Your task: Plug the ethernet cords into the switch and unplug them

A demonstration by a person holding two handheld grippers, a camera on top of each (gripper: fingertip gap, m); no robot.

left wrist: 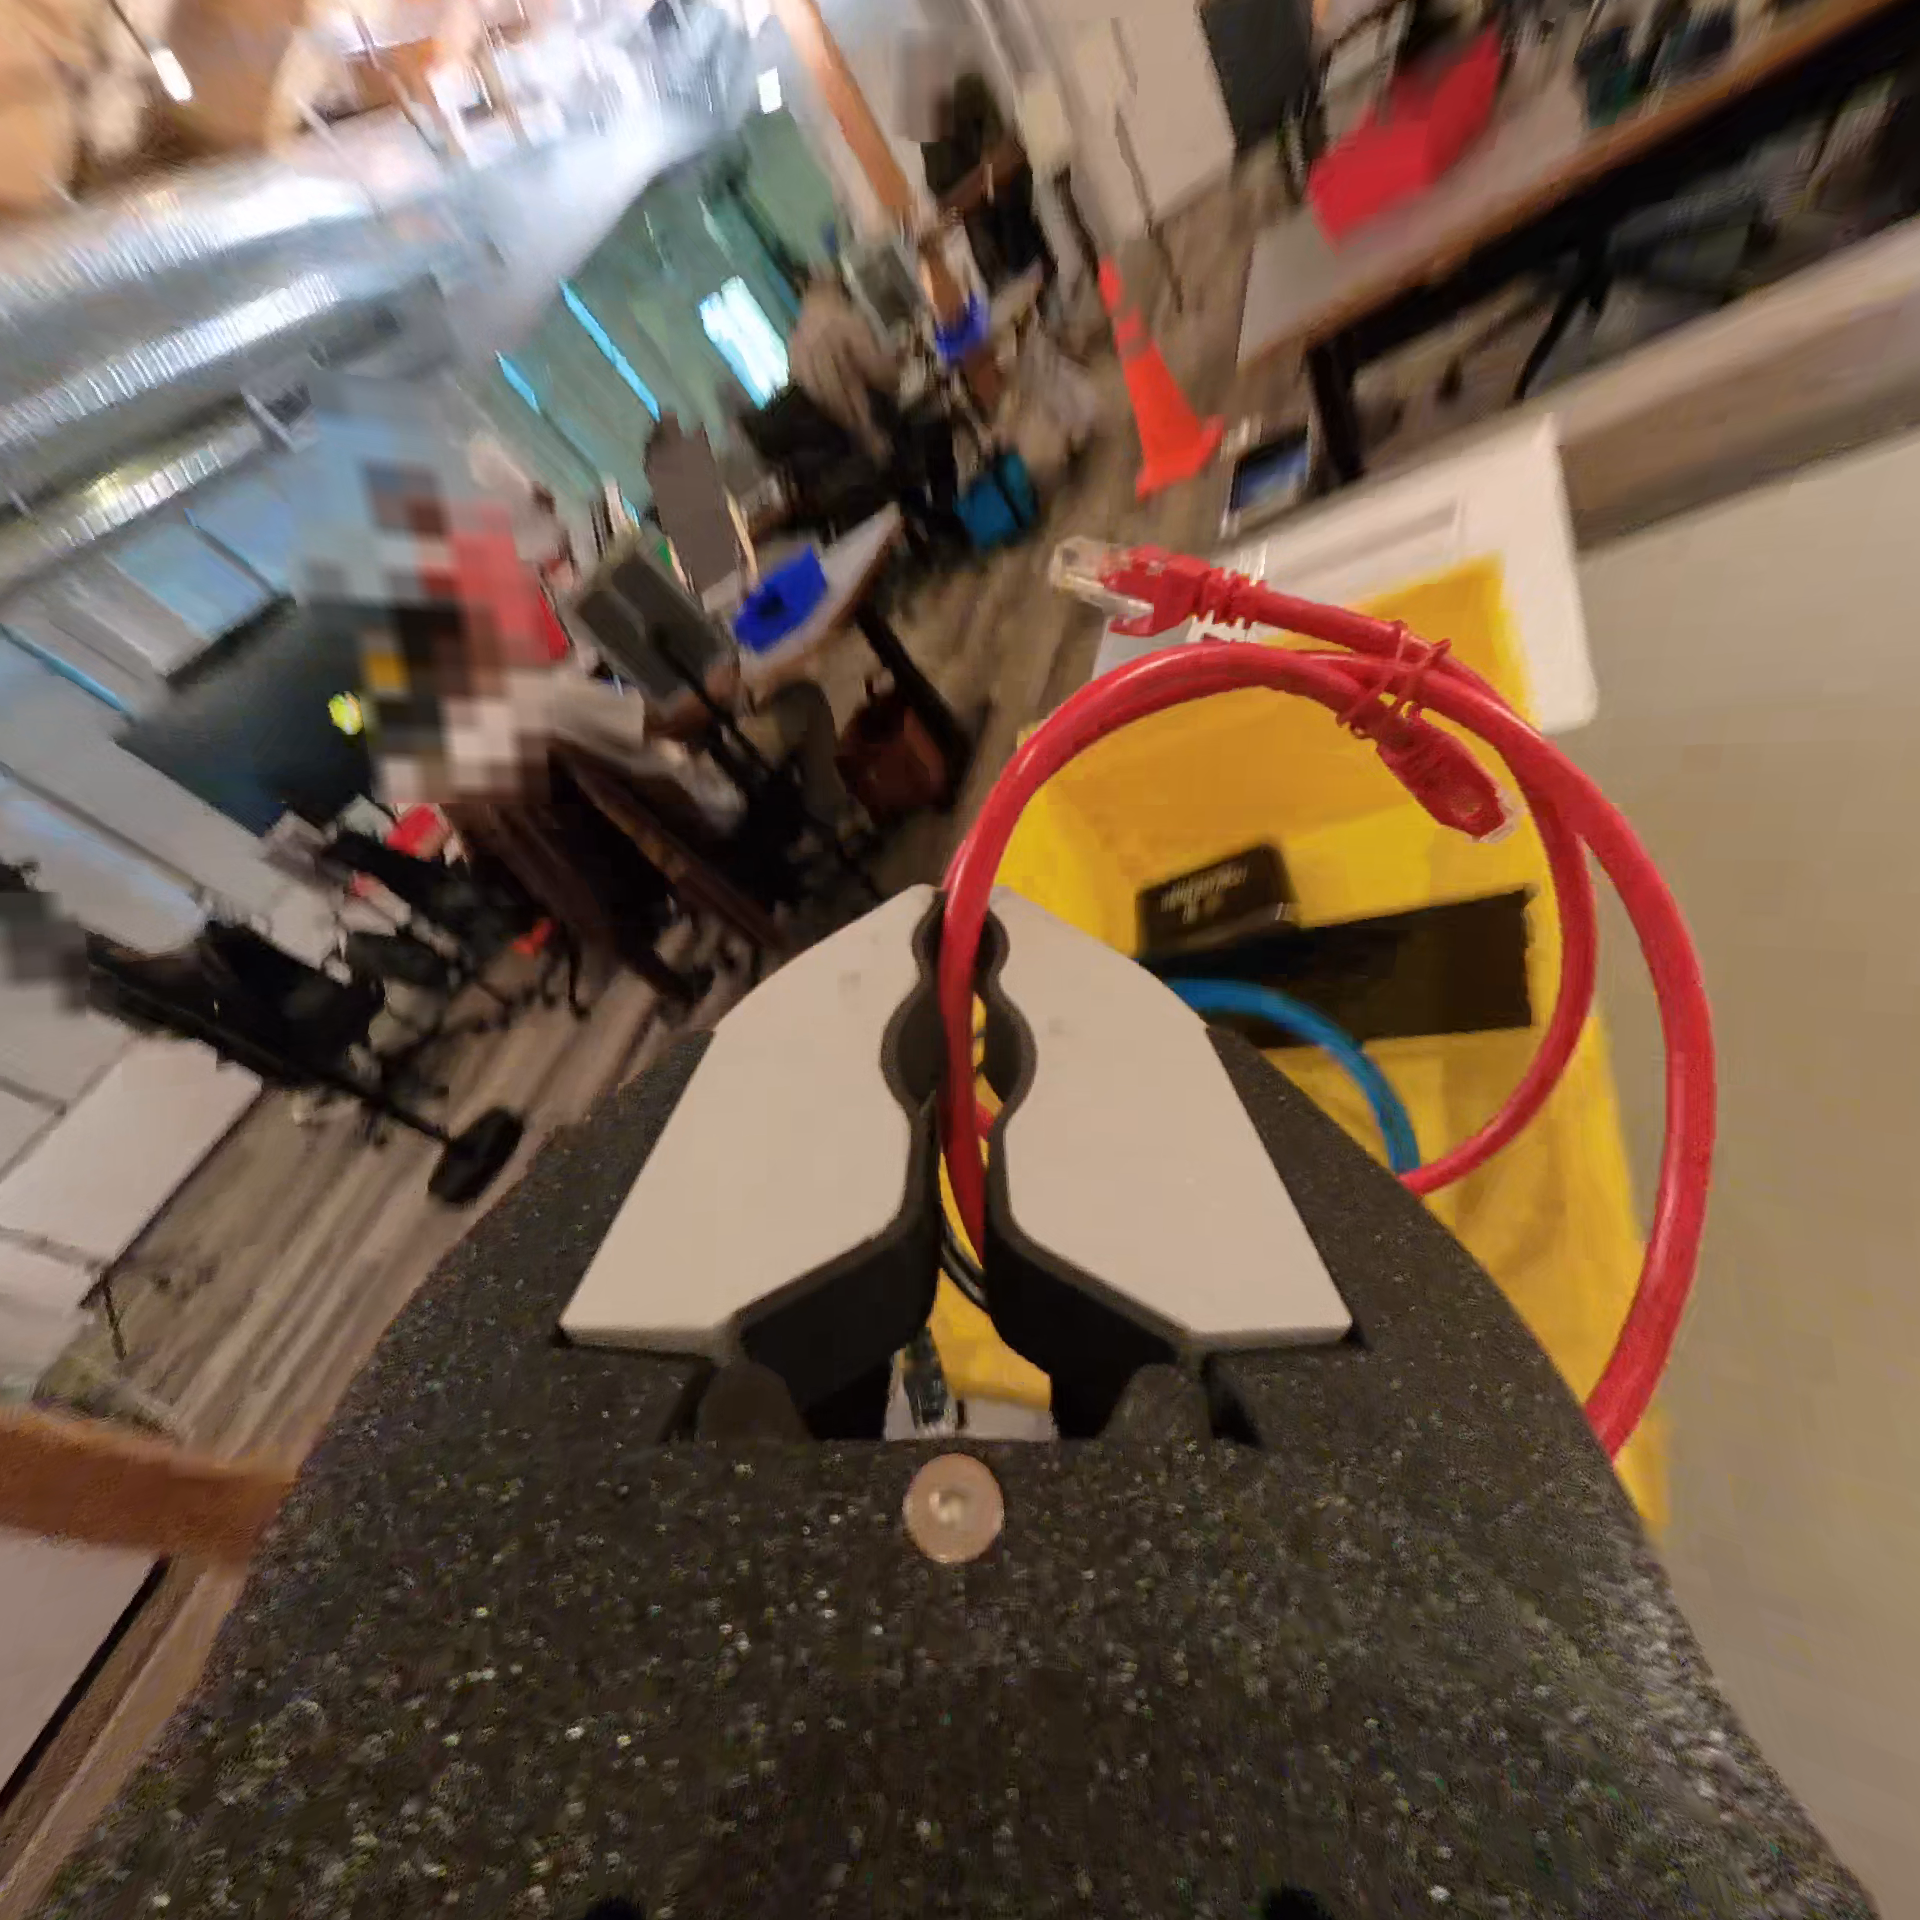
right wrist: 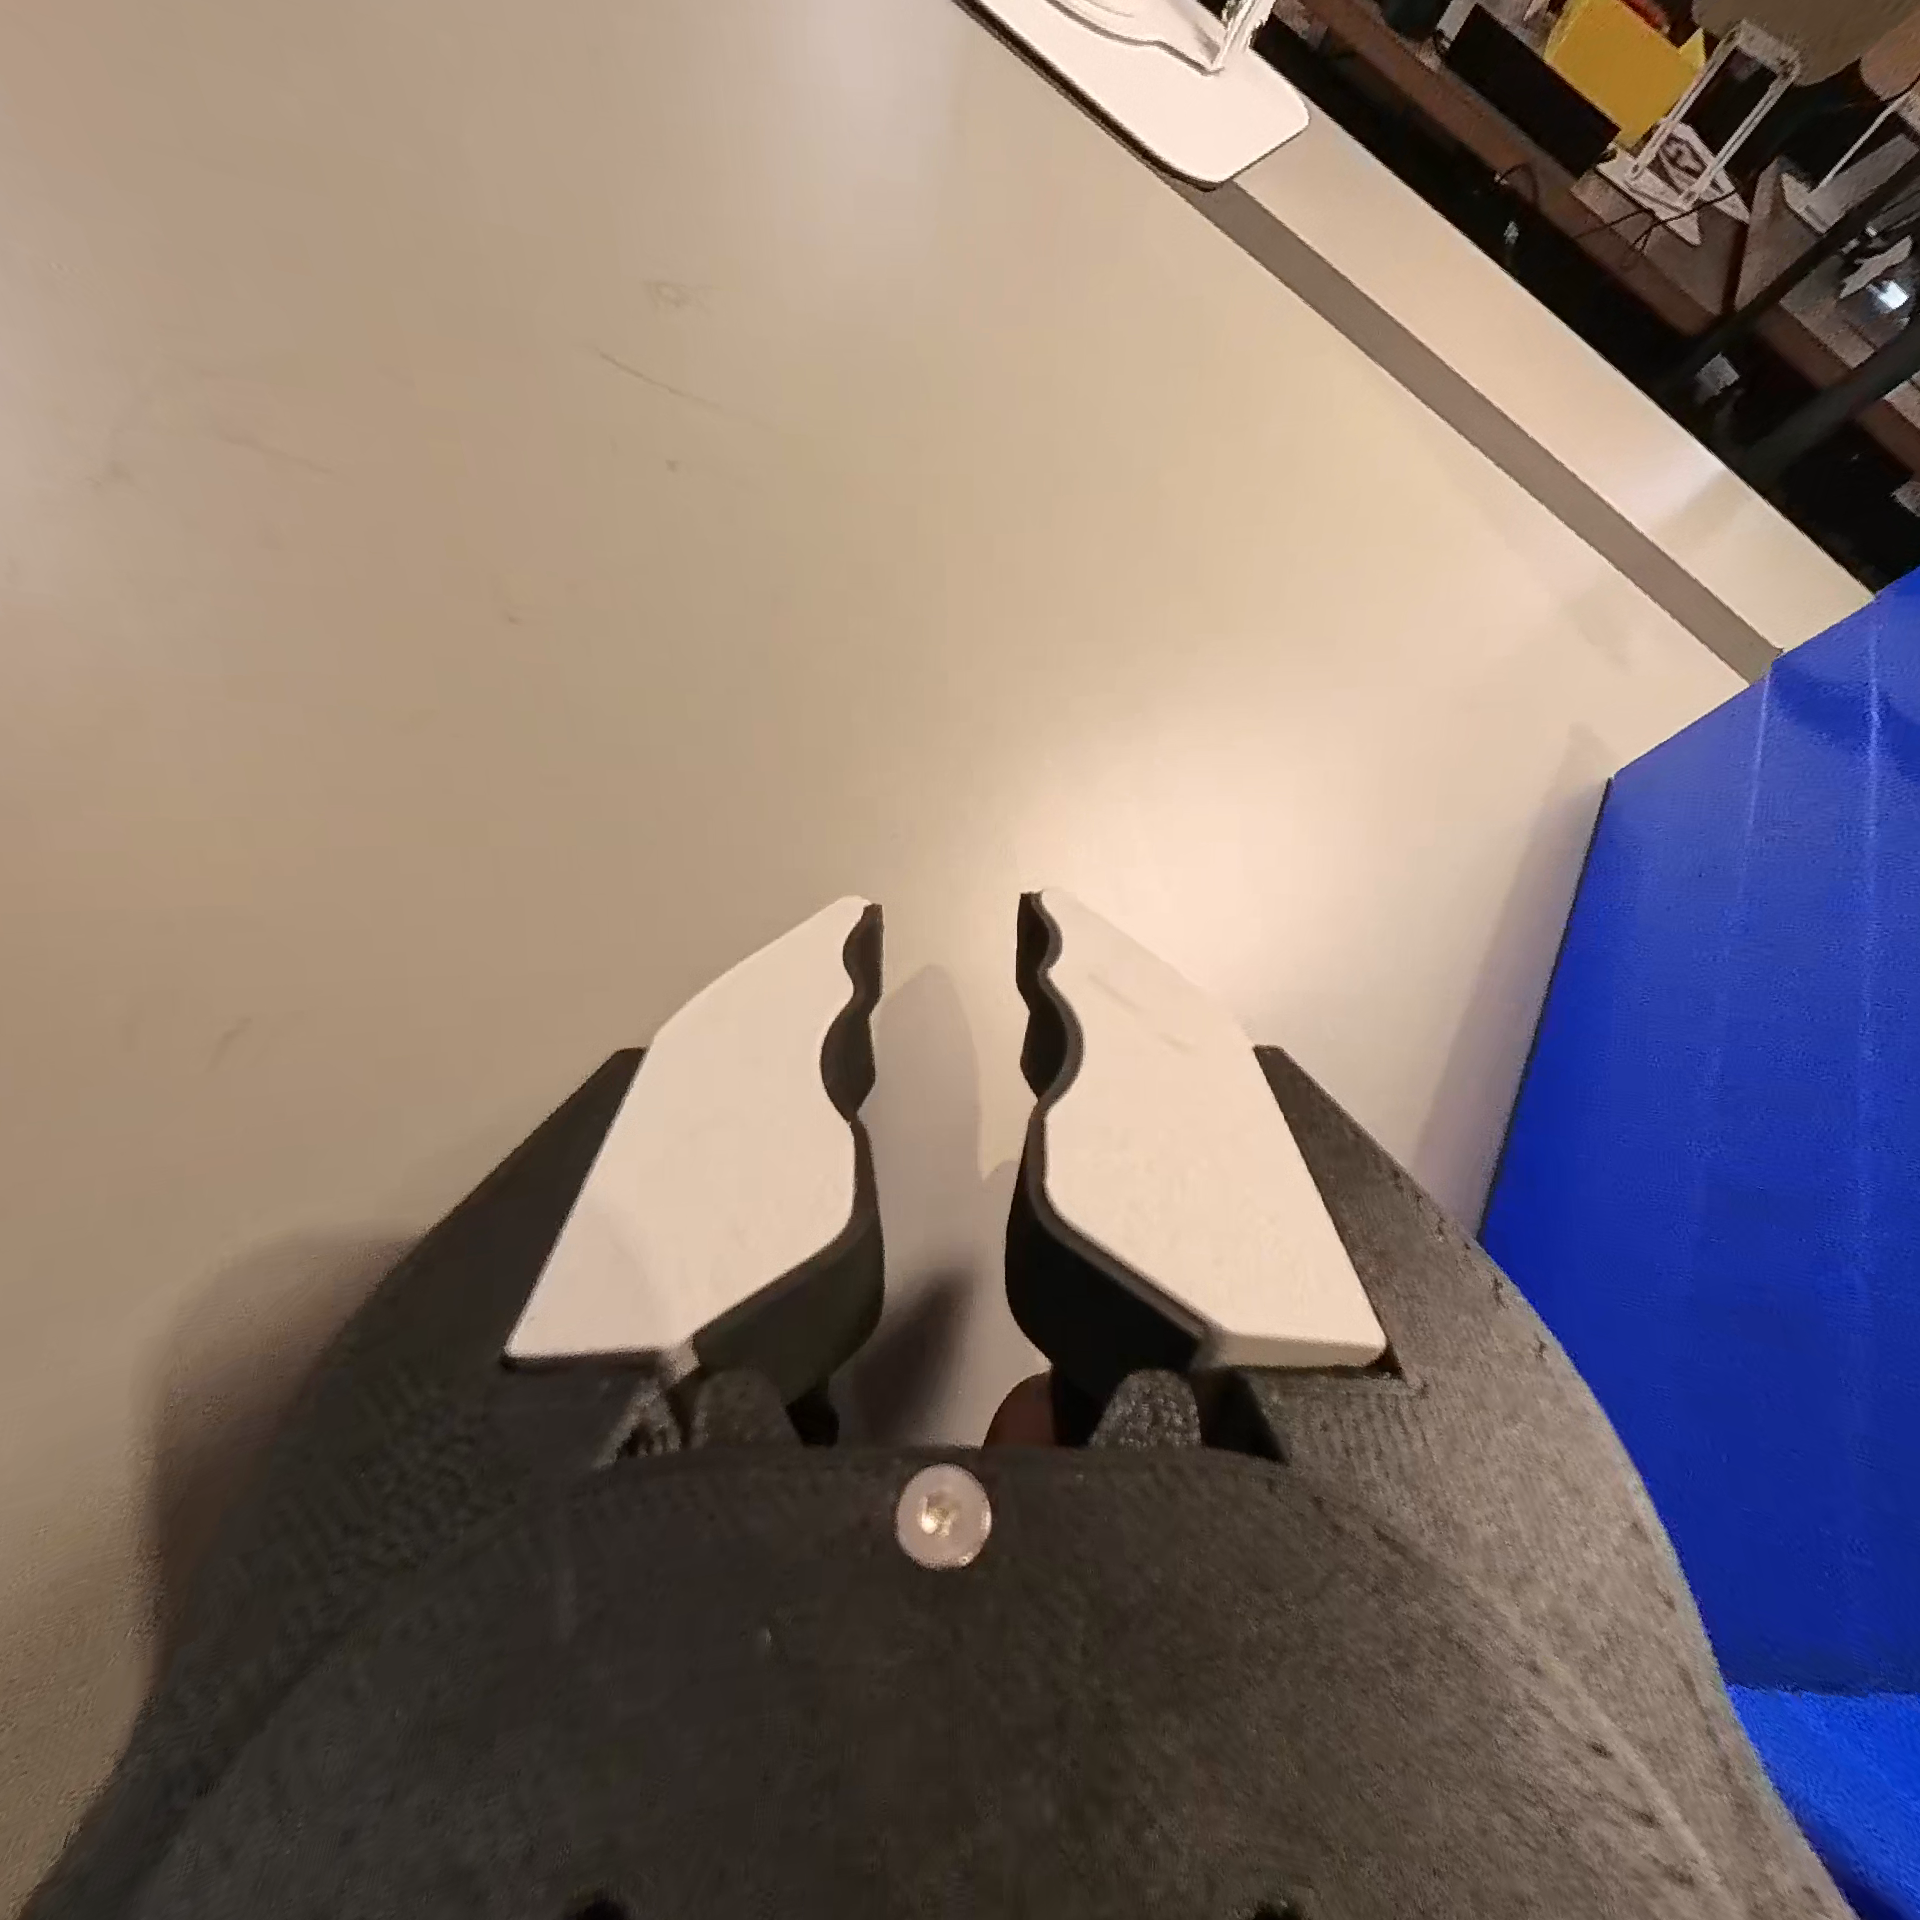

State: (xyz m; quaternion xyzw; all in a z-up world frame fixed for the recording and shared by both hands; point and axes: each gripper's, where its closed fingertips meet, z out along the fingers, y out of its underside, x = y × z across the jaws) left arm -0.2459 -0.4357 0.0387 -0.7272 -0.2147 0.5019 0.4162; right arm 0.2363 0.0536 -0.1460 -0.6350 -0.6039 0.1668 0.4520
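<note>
Left gripper (left wrist: 961, 914): body rough, speckled black foam-like plastic; fingers (left wrist: 810, 1122) smooth matt grey plastic; shiny metal screw (left wrist: 953, 1508).
Red ethernet cord (left wrist: 1652, 904): glossy smooth rubbery jacket, clear plastic plug (left wrist: 1086, 577).
Blue cable (left wrist: 1340, 1049): smooth jacket.
Yellow bin (left wrist: 1226, 790): smooth plastic.
Right gripper (right wrist: 951, 909): same finish.
Table (right wrist: 520, 468): smooth matt beige, faint scuffs.
Blue bin (right wrist: 1714, 1039): smooth, slight sheen.

1. The left gripper (left wrist: 961, 925) is closed on a coiled red cord (left wrist: 1652, 935) and holds it up in the air.
2. The coil is bound with a red tie (left wrist: 1387, 681), and both of its plugs hang free.
3. Behind the coil sits a yellow bin (left wrist: 1195, 790) holding a black switch (left wrist: 1392, 977) and a blue cord (left wrist: 1340, 1049).
4. The room beyond is blurred.
</note>
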